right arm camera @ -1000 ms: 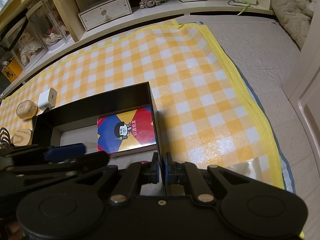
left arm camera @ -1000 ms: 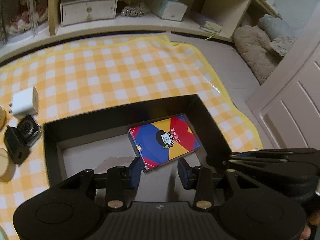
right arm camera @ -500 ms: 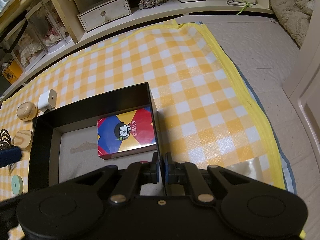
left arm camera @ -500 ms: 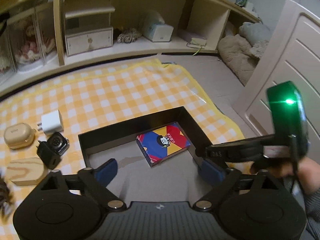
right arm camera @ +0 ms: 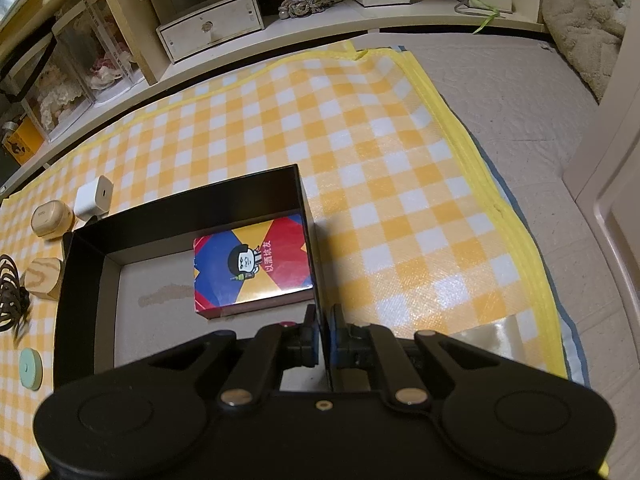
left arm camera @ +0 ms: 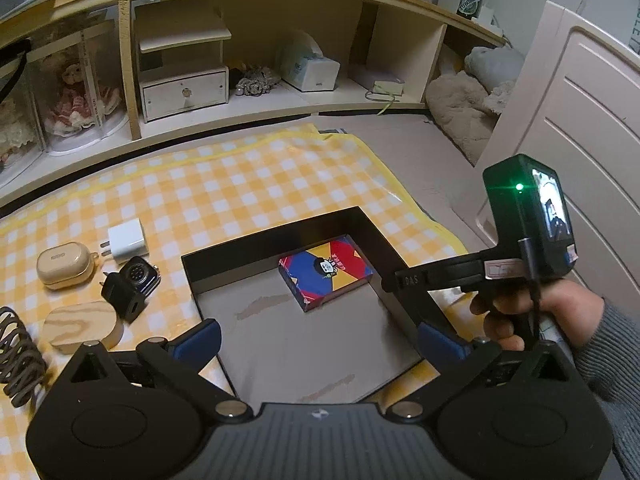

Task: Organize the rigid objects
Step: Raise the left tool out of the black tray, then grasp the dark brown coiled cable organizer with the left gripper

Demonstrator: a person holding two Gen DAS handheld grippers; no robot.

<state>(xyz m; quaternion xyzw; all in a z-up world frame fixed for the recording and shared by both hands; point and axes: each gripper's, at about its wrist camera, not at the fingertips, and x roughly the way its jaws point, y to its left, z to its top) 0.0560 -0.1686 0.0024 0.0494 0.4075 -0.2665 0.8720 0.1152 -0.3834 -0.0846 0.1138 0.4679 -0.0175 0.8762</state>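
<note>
My right hand-held gripper (right arm camera: 325, 334) clamps the right wall of the black box (right arm camera: 184, 210). My left hand-held gripper (left arm camera: 320, 340) hangs wide open above it. The card pack (left arm camera: 325, 276) lies inside, toward the box's 1 o'clock corner.

We see yellow-white checked mat (left arm camera: 240, 184), black box (right arm camera: 192, 208), red-blue-yellow card pack (right arm camera: 252, 268), white charger (left arm camera: 126, 239), beige case (left arm camera: 64, 264).
</note>
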